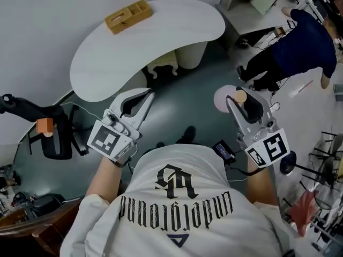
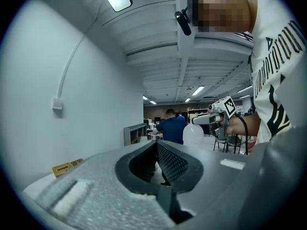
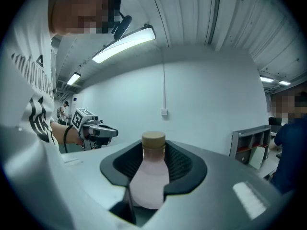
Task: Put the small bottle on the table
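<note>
The small bottle (image 1: pixel 225 98), pale pink with a tan cap, is gripped by its body between the jaws of my right gripper (image 1: pixel 236 101), held in the air over the floor, right of the table. In the right gripper view the bottle (image 3: pixel 150 178) stands upright between the black pads, cap on top. My left gripper (image 1: pixel 146 96) hangs near the white table's (image 1: pixel 177 31) front edge, jaws together with nothing in them. The left gripper view shows the bottle (image 2: pixel 193 134) off to the right, in the right gripper (image 2: pixel 197 122).
A yellow-brown wooden box (image 1: pixel 127 16) lies at the far end of the curved white table. A black chair (image 1: pixel 53 133) stands at the left. A person in dark blue (image 1: pixel 300 47) bends over at the right, by desks and clutter.
</note>
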Motion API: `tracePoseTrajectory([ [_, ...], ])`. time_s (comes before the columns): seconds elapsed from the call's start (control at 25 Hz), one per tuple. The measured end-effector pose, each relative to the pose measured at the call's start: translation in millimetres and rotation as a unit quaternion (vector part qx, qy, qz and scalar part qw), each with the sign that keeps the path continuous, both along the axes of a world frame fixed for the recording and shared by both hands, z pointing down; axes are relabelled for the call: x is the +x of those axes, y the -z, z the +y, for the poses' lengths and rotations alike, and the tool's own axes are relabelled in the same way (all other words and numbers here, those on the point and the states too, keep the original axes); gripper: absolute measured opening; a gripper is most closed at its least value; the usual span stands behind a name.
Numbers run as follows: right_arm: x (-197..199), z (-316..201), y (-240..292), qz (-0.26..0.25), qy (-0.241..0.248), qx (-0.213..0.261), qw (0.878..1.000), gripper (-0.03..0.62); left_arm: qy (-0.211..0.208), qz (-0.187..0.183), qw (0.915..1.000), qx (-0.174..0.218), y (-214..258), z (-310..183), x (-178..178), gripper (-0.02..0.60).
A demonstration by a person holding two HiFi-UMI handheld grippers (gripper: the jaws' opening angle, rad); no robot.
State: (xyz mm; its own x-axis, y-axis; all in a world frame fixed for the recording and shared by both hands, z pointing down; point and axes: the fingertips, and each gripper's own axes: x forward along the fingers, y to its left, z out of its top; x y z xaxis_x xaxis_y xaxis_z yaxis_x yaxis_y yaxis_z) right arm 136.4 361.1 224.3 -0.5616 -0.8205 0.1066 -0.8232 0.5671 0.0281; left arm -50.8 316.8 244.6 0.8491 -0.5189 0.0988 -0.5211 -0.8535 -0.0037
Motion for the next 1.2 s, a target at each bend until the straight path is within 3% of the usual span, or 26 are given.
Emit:
tracePoseTrajectory([
  [0.32, 49, -27, 0, -0.001, 0.009, 0.000, 1.000, 0.138, 0.017, 0.003, 0.9998, -0.003, -7, -24, 46, 0.008],
  [0.56, 66, -41, -4, -0.003, 0.002, -0.005, 1.000, 0.138, 0.020, 0.007, 0.9997, -0.013, -12, -44, 58, 0.008],
  [0.76, 70, -54, -11, -0.002, -0.007, -0.009, 1.000, 0.138, 0.004, -0.002, 1.0000, -0.004, -16, -58, 69, 0.008],
  [1.2, 61, -116, -5, -0.004, -0.022, -0.004, 1.000, 0.138, -0.031, 0.014, 0.9992, -0.024, -24, -125, 82, 0.008],
])
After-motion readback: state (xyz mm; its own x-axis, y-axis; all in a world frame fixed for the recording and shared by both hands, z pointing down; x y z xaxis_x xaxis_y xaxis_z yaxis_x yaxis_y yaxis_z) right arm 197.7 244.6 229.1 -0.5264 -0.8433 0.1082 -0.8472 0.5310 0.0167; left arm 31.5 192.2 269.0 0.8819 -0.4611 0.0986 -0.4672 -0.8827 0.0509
